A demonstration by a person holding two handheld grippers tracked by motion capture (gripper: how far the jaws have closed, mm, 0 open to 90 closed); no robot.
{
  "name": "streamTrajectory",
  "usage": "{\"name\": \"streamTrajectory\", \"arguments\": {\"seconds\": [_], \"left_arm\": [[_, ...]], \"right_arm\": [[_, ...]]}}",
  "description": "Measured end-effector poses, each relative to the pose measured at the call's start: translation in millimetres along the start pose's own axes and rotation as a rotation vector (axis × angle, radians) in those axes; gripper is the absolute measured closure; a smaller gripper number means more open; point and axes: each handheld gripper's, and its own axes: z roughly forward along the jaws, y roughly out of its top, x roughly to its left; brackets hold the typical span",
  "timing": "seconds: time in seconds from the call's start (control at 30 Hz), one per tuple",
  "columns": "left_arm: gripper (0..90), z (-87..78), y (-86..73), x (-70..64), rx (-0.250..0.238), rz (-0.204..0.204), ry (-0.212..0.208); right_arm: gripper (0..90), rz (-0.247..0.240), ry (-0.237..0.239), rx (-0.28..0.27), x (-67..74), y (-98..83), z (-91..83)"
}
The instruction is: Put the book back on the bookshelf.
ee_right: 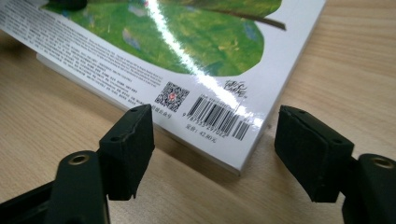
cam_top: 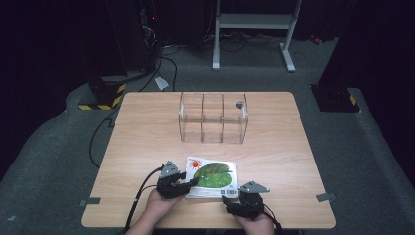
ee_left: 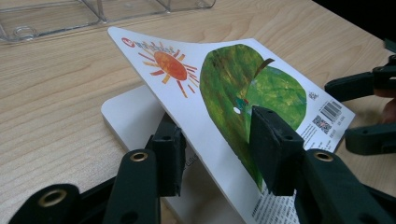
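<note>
The wooden table (cam_top: 147,142) carries a clear divided organizer (cam_top: 213,117) at its far middle, and near the front edge lies a picture book (cam_top: 211,177) with a green leaf and a sun on its cover. The step in hand looks like lifting the book's cover (or the book itself). The left gripper (ee_left: 215,144) is clamped on the raised cover, one jaw under and one on top. The right gripper (ee_right: 212,156) stands apart, jaws straddling the barcode corner without touching. Next, I judge, the right should close on that corner to steady the book.
</note>
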Motion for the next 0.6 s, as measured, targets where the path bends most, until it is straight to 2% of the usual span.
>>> {"name": "streamTrajectory", "arguments": {"seconds": [0.17, 0.3, 0.33, 0.37, 0.6], "left_arm": [[56.4, -0.1, -1.4, -3.2, -0.01, 0.05, 0.024], [56.4, -0.7, -1.2, -6.1, -0.017, 0.079, 0.037], [56.4, -1.5, -0.7, -7.8, -0.02, 0.096, 0.044], [56.4, -1.5, -0.7, -7.8, -0.02, 0.096, 0.044], [56.6, -3.0, -0.1, -12.5, -0.033, 0.166, 0.071]], "right_arm": [[31.2, 0.006, -0.004, -0.031, -3.9, 1.3, -3.7], [33.4, 0.007, 0.012, -0.026, -6.5, 2.4, -2.9], [36.3, -0.002, 0.019, -0.034, -7.1, 2.3, -3.2], [36.3, -0.002, 0.019, -0.034, -7.1, 2.3, -3.2], [37.4, 0.006, 0.025, -0.046, -9.3, 2.2, -4.3]]}}
